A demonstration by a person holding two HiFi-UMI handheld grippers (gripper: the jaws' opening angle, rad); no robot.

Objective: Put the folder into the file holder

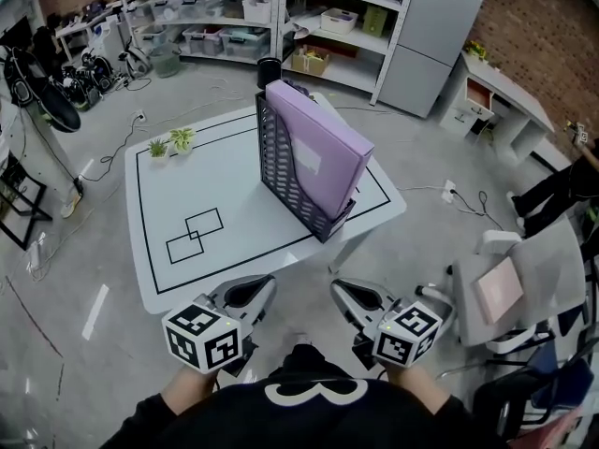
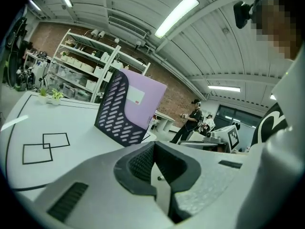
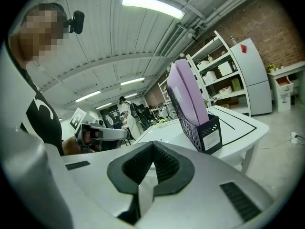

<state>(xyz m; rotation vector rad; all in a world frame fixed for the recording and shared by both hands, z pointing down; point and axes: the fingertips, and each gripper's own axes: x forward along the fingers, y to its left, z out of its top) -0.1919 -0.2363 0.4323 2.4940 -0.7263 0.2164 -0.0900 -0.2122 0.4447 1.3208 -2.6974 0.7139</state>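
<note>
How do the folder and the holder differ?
The folder is lilac and solid; the holder is dark with slotted walls. The folder stands taller, sticking out above the holder's rim. The folder sits inside; the holder rests on the table. Both stand upright.

A black top [image 1: 281,421] with white print is worn; the grey left gripper [image 1: 266,284] and right gripper [image 1: 339,290] are marked with black squares
</note>
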